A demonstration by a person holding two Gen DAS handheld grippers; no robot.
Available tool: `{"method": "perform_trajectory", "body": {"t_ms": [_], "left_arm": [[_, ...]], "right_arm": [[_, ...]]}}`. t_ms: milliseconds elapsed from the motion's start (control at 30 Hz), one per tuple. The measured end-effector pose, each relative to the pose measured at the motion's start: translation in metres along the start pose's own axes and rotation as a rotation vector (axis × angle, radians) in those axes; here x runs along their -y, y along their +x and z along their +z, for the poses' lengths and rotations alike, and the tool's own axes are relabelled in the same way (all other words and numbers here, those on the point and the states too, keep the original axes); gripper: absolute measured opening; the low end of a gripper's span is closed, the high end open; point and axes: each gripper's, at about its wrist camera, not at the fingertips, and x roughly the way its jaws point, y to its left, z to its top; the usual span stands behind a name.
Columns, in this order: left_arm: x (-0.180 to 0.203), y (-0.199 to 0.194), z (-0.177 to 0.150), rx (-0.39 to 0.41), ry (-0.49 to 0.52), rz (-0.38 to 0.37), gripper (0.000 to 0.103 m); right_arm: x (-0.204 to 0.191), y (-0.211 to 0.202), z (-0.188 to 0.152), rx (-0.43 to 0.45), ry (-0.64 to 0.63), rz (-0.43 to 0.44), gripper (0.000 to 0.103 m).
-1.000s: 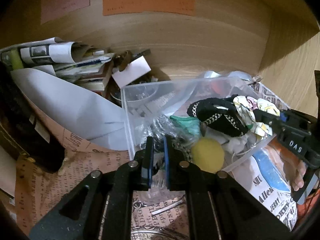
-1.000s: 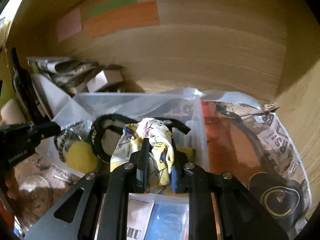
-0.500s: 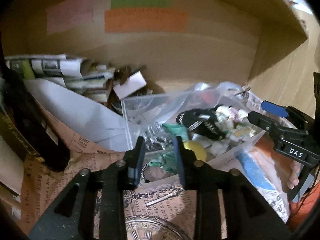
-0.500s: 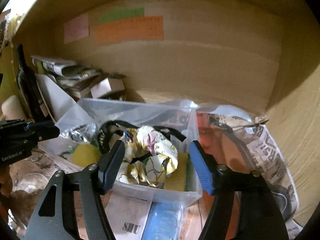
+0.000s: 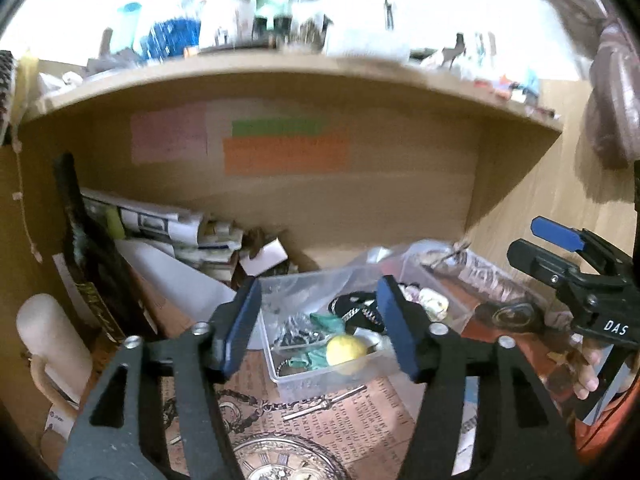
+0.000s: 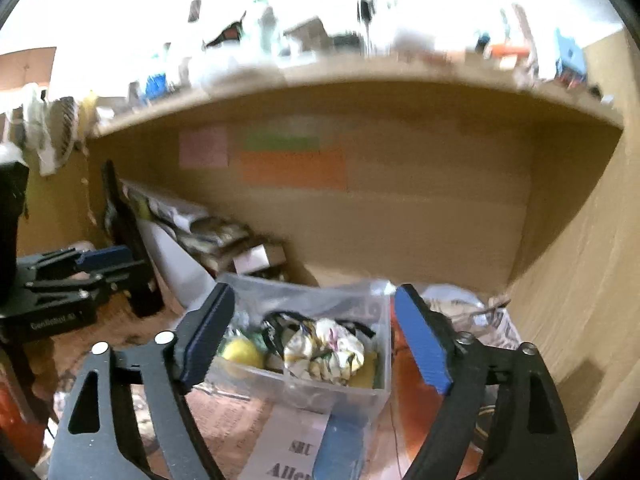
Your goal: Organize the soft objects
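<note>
So both grippers are spread wide with nothing between the pads: the left gripper (image 5: 320, 328) has its blue pads (image 5: 240, 328) parted either side of the clear plastic bin (image 5: 304, 376), and the right gripper (image 6: 308, 340) frames the same bin from the other side, also empty. The soft stuff all sits inside that bin, beyond the fingertips and touching neither tool: a floral scrunchie (image 6: 324, 350) bunched up toward the right end, a black patterned band (image 5: 356, 312) just beside it, a yellow foam ball (image 5: 346, 354) up against the near wall, and a scrap of teal fabric (image 5: 326, 322) tangled in with some dark chain-like bits I can't make out. The bin rests on newspaper-print paper (image 5: 320, 420) lining the bottom of a wooden cubby, with pink, green and orange sticky notes (image 5: 286, 156) on the back panel. Left of the bin there's a heap of rolled newspapers (image 5: 160, 220) and a white sheet leaning in close, so that side is tight. To the right there's a strip of printed paper before the wooden side wall (image 6: 580, 280). The shelf board above (image 5: 280, 76) is cluttered but blurry.
</note>
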Motion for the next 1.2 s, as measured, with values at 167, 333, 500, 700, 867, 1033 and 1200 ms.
{"method": "perform_trajectory", "body": {"t_ms": [167, 333, 500, 700, 867, 1033, 1200], "left_arm": [[0.001, -0.025, 0.003, 0.068, -0.007, 0.005, 0.081], [0.006, -0.05, 0.003, 0.136, 0.007, 0.027, 0.095], [0.007, -0.061, 0.002, 0.154, 0.003, 0.016, 0.1], [0.009, -0.064, 0.0, 0.155, 0.005, 0.017, 0.102], [0.01, -0.063, -0.001, 0.151, 0.003, 0.021, 0.102], [0.01, -0.063, -0.001, 0.152, 0.006, 0.024, 0.102], [0.009, -0.061, -0.003, 0.15, 0.009, 0.023, 0.102]], "right_arm": [[-0.006, -0.022, 0.007, 0.058, -0.004, 0.008, 0.087], [-0.012, -0.038, 0.007, 0.096, -0.011, 0.012, 0.097], [-0.016, -0.047, 0.007, 0.109, -0.004, 0.016, 0.103], [-0.018, -0.051, 0.004, 0.111, 0.007, 0.015, 0.103], [-0.019, -0.052, 0.003, 0.109, 0.007, 0.014, 0.103], [-0.019, -0.052, 0.002, 0.107, 0.01, 0.014, 0.103], [-0.019, -0.051, 0.002, 0.107, 0.009, 0.014, 0.103]]}}
